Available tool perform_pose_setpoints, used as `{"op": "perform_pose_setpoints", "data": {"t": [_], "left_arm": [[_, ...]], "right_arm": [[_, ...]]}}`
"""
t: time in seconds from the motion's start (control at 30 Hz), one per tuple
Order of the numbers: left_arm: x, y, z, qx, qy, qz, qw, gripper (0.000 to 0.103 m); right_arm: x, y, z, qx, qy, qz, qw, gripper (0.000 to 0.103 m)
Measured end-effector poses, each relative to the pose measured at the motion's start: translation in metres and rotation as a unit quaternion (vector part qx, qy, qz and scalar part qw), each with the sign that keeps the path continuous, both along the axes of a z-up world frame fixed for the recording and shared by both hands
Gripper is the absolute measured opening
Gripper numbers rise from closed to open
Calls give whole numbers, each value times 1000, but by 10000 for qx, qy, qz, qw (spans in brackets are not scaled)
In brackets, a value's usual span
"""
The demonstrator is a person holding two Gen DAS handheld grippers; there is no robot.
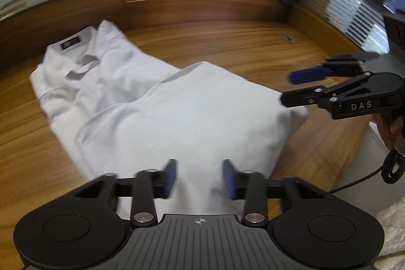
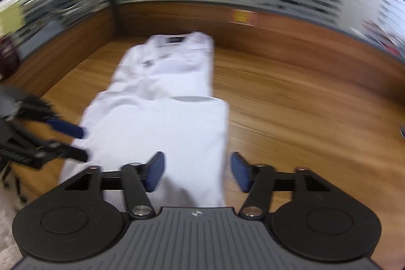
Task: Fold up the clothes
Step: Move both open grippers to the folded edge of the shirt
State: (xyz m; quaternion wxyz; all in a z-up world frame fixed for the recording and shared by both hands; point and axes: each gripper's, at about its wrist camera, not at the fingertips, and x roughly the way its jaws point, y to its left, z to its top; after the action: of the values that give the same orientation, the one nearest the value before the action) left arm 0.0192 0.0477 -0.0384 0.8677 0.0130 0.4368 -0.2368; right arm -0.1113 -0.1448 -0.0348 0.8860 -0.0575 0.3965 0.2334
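Found the left claw (image 1: 198,179) spread wide at the bottom centre of its own view, blue pads apart with white cloth showing between them and nothing pinched. Found the right claw (image 2: 197,171) likewise spread at the bottom of its view, holding nothing; saw it again at the right edge of the left view, tips just beside the near right corner of the cloth. Traced outward to the white shirt (image 1: 177,118), lying lengthwise on the wooden table (image 1: 227,47), collar (image 1: 76,60) and dark neck label (image 1: 72,42) at the upper left. Noted a doubled near layer lying over the body, its straight far edge (image 2: 192,98) crossing mid-frame in the right view, a little puffed rather than flat. Judged the scene to fit two stages alike: cloth just let go after that layer was laid over, or open claws closing in on it for another fold. Could not tell which. Judged that, either way, good work here depended on keeping both near corners level, the far edge square to the shirt's sides, and the puffed layer pressed flat without dragging the collar end askew. Blurred the right view too much for finer detail.
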Motion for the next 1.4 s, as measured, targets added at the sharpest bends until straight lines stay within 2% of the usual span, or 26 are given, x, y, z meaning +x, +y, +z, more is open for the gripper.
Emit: {"op": "perform_pose_setpoints", "data": {"t": [0.03, 0.13, 0.23, 0.37, 0.5, 0.63, 0.73, 0.87, 0.97, 1.23, 1.33, 1.4], "left_arm": [[1, -3, -1, -8, 16, -58, 10000, 24], [2, -11, -5, -12, 56, -120, 9999, 24], [3, -18, -11, 97, 120, -99, 9998, 24], [9, -22, -28, 269, 376, 338, 9984, 25], [16, -26, -46, 473, 564, 746, 9945, 25], [16, -29, -54, 542, 577, 990, 9919, 25], [14, -27, -41, 383, 444, 1190, 9912, 25], [13, -17, -23, 21, 112, 1603, 9870, 27], [23, -15, -24, 7, 119, 1783, 9839, 27], [45, -12, -58, 304, 287, 2032, 9782, 29], [41, -8, -51, 208, 278, 2155, 9759, 31], [32, -6, -39, 131, 183, 2204, 9751, 38]], "right_arm": [[2, 5, 1, -34, 30, 216, 9998, 39], [9, 18, -5, -181, 137, 820, 9964, 27], [17, 27, -18, -453, 149, 1244, 9911, 26], [34, 31, -42, -749, 112, 1553, 9850, 26], [51, 35, -65, -774, 162, 1778, 9809, 26], [58, 34, -84, -675, 240, 1882, 9795, 26], [64, 29, -76, -543, 362, 1913, 9794, 26], [68, 22, -54, -386, 102, 1980, 9794, 26], [78, 24, -46, -346, -69, 2027, 9786, 29], [106, 40, -80, -708, 87, 2218, 9725, 29], [110, 40, -81, -667, 75, 2314, 9705, 29], [109, 34, -72, -517, 25, 2333, 9710, 30]]}}
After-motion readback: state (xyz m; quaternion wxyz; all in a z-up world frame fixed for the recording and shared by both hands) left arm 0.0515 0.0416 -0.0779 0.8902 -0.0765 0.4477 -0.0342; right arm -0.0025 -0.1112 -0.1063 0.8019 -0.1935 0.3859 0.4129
